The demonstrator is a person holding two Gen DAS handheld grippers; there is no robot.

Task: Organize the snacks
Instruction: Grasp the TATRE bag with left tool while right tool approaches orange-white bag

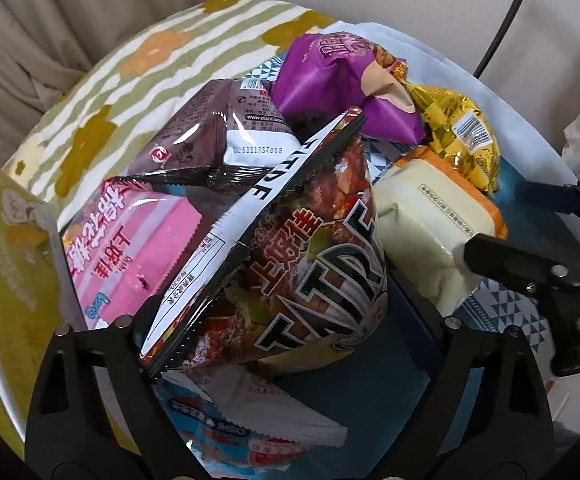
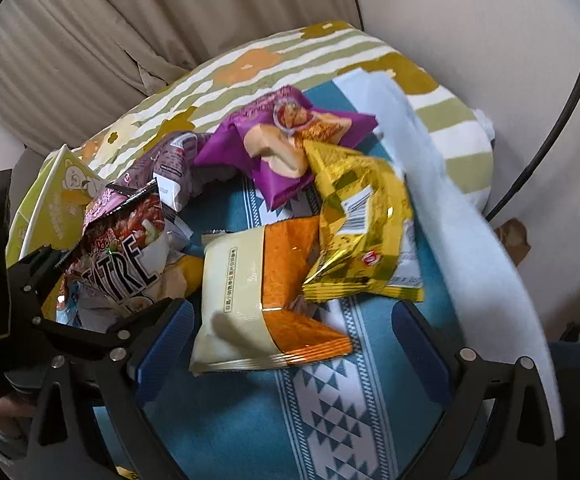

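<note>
Left claw [image 1: 290, 360] spread wide around the red bag [image 1: 314, 264], long axis toward one o'clock; right claw [image 2: 290, 356] spread, nearer the cream-orange bag [image 2: 257, 300].

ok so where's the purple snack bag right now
The purple snack bag lies at the pile's far end in the right wrist view, touching the gold bag in front of it.

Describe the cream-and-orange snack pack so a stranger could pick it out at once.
Start at the blue patterned cloth spread over the bed. Between the open jaws of the right gripper lies the cream-and-orange pack, flat on that cloth. Unlike the shiny gold bag just beyond it, it is matte: one half cream, one half orange.
</note>
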